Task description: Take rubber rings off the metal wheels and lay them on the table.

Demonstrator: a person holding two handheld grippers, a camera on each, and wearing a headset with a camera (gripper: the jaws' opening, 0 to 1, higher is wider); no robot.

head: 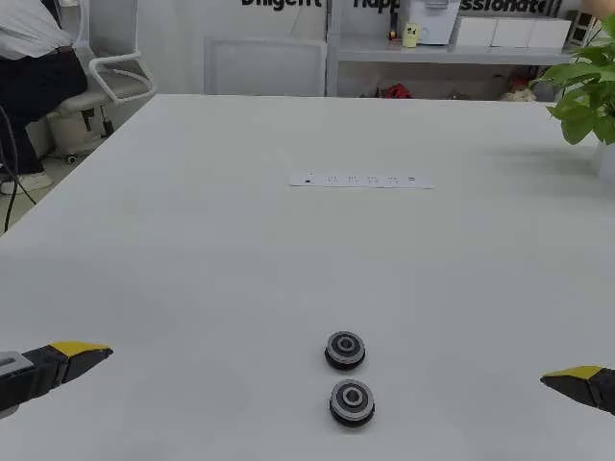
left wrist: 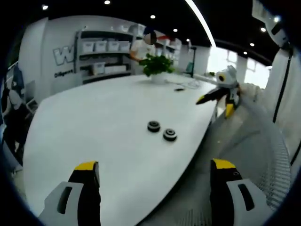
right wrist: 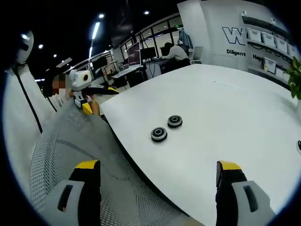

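Two metal wheels lie flat on the white tabletop, axle holes up. One sits just behind the other near the person's edge, and each has a dark rubber ring on its rim. They lie between the two grippers, well apart from both. The left gripper and right gripper have their fingers spread wide, grasping nothing. The right looks slightly nearer, so it seems better placed to reach in first.
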